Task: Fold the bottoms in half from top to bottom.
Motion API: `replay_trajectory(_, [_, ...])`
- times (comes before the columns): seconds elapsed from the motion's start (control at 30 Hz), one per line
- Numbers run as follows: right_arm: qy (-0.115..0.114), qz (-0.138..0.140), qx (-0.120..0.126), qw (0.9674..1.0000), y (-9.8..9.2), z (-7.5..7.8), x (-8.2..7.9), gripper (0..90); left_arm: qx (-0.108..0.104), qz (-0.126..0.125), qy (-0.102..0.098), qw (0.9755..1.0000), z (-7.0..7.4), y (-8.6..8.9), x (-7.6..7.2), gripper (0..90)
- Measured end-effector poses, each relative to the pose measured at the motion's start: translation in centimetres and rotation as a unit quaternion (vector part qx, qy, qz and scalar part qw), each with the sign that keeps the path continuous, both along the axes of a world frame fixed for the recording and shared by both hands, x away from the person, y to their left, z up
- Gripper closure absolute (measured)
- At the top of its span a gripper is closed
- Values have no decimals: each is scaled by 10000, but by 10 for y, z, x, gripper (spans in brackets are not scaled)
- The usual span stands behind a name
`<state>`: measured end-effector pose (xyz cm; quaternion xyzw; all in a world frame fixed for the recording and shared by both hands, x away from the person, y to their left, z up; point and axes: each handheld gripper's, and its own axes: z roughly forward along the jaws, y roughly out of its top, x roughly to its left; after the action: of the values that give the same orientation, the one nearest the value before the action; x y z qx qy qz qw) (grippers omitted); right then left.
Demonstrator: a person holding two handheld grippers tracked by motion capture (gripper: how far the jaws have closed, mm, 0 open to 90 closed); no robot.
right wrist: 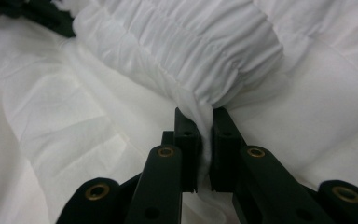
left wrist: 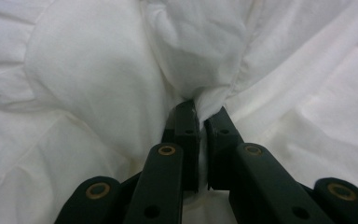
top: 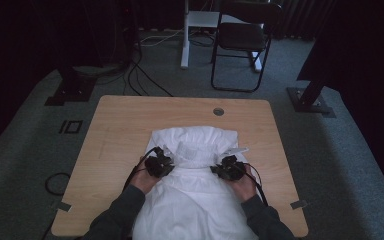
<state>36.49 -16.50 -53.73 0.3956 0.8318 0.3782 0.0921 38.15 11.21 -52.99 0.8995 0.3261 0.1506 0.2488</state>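
1. The white garment [top: 195,175] lies mid-desk [top: 110,130], trailing off the 6 o'clock edge.
2. The left tool [left wrist: 200,112] is clamped tight on a bunched fold; the right tool [right wrist: 204,122] pinches the gathered edge.
3. Risk: the thin pinches may slip out if the hands pull unevenly, spoiling the fold.

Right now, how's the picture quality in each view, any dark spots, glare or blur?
High view: dim, the corners and room edges nearly black, the white garment the brightest thing on the table. Left gripper view: the cloth is bright and almost washed out, and the left gripper is soft so close up. Right gripper view: the gathered folds are sharp, the right gripper slightly blurred.
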Motion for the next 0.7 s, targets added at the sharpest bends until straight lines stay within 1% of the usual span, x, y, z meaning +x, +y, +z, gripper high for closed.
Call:
replay_trajectory(0.03, [34, -51, 12, 10000, 4, -2, 4, 837, 75, 35, -20, 10000, 1, -1, 11, 859])
replay_trajectory(0.07, [43, -64, 7, 10000, 5, -3, 6, 837, 116, 52, -38, 9999, 1, -1, 16, 859])
replay_trajectory(0.13, [106, -142, 24, 9998, 8, -7, 13, 837, 127, 116, -47, 9998, 2, -1, 26, 859])
replay_trajectory(0.17, [97, -163, 13, 9998, 9, -8, 17, 838, 157, 146, -57, 9998, 2, -2, 31, 859])
replay_trajectory(0.2, [97, -163, 13, 9998, 9, -8, 17, 838, 157, 146, -57, 9998, 2, -2, 31, 859])
replay_trajectory(0.23, [98, -218, -25, 9997, 11, -10, 26, 840, 227, 222, -106, 9994, 3, -4, 40, 859])
replay_trajectory(0.3, [85, -294, -57, 9995, 12, -11, 38, 842, 298, 283, -150, 9990, 3, -8, 49, 860])
replay_trajectory(0.37, [85, -417, -110, 9990, 11, -9, 51, 844, 309, 367, -182, 9987, 3, -12, 57, 860])
replay_trajectory(0.4, [85, -417, -110, 9990, 11, -9, 51, 844, 309, 367, -182, 9987, 3, -12, 57, 860])
replay_trajectory(0.43, [23, -591, -204, 9980, 10, -9, 65, 844, 279, 455, -195, 9984, 3, -16, 66, 860])
replay_trajectory(0.47, [23, -591, -204, 9980, 10, -9, 65, 844, 279, 455, -195, 9984, 3, -16, 66, 860])
replay_trajectory(0.5, [34, -774, -193, 9968, 9, -8, 80, 845, 247, 599, -233, 9976, 2, -20, 72, 860])
replay_trajectory(0.53, [66, -846, -152, 9963, 8, -8, 86, 846, 209, 659, -227, 9973, 2, -21, 75, 861])
replay_trajectory(0.63, [196, -979, 13, 9950, 4, -7, 98, 848, 62, 756, -125, 9970, 4, -21, 82, 861])
replay_trajectory(0.67, [237, -1003, 67, 9947, 3, -6, 99, 848, 62, 756, -125, 9970, 4, -21, 82, 861])
replay_trajectory(0.7, [235, -999, 106, 9947, 2, -5, 99, 849, -131, 789, -58, 9968, 6, -18, 83, 861])
